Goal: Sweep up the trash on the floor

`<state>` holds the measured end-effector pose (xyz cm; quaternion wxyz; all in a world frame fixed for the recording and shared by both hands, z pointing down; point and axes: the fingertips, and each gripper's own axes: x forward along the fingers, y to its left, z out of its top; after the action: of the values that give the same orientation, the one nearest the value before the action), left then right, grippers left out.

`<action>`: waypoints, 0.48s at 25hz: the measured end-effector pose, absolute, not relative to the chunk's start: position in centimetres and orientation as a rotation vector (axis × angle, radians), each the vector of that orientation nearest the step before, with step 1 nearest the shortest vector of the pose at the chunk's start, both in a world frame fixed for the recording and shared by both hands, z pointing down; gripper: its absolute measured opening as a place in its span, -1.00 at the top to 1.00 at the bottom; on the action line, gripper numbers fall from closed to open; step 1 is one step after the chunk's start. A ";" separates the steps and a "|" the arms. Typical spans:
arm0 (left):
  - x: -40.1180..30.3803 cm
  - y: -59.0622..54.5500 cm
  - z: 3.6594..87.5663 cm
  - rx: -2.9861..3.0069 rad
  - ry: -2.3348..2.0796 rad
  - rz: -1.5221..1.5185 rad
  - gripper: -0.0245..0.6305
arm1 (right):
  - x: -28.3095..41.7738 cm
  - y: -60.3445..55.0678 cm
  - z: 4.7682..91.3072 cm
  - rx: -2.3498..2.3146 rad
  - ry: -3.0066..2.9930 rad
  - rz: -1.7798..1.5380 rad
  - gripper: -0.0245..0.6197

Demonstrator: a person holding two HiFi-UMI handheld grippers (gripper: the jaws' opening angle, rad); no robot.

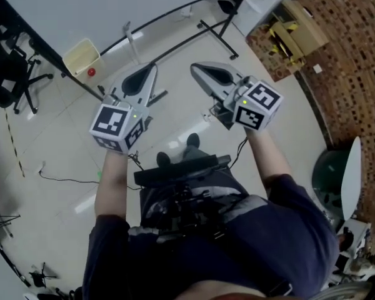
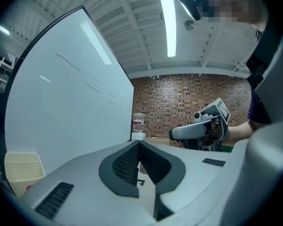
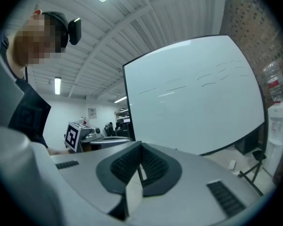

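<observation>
Fingers pressed together on left gripper (image 1: 152, 68) and right gripper (image 1: 194, 69), nothing held.
Whiteboard (image 1: 75, 5) faced ahead; yellow bin (image 1: 81, 55) set beside its base.

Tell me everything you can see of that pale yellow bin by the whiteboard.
The pale yellow bin is a small rectangular tub with an open top, and it looks like plastic. It has a thin rim and plain walls. It stands upright on the light tiled floor at the foot of the whiteboard; whether it touches the board's frame cannot be told. As far as the head view shows, its inside looks empty. A small red object lies on the floor right beside it. Nothing grips it.
</observation>
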<state>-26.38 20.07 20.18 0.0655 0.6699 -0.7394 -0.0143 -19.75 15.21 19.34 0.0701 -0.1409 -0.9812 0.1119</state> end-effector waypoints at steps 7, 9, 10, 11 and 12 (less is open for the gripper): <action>-21.8 19.4 20.8 2.129 -2.098 -0.066 0.91 | -15.3 15.8 19.1 -0.242 -2.948 0.293 0.90; -20.3 19.1 20.9 2.149 -2.068 -0.058 0.91 | -14.0 15.7 18.8 -0.216 -2.962 0.300 0.90; -19.6 18.8 20.8 2.159 -2.058 -0.053 0.91 | -13.4 15.6 18.7 -0.204 -2.969 0.300 0.90; -18.9 18.6 20.5 2.170 -2.051 -0.047 0.91 | -12.6 15.5 18.5 -0.194 -2.977 0.299 0.90; -18.1 18.2 20.1 2.181 -2.049 -0.042 0.91 | -11.9 15.3 18.2 -0.188 -2.986 0.300 0.90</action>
<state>-18.12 18.24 20.14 0.0745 0.7267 -0.6828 -0.0140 -11.85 15.33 18.23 0.0672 -0.0624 -0.9908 0.0995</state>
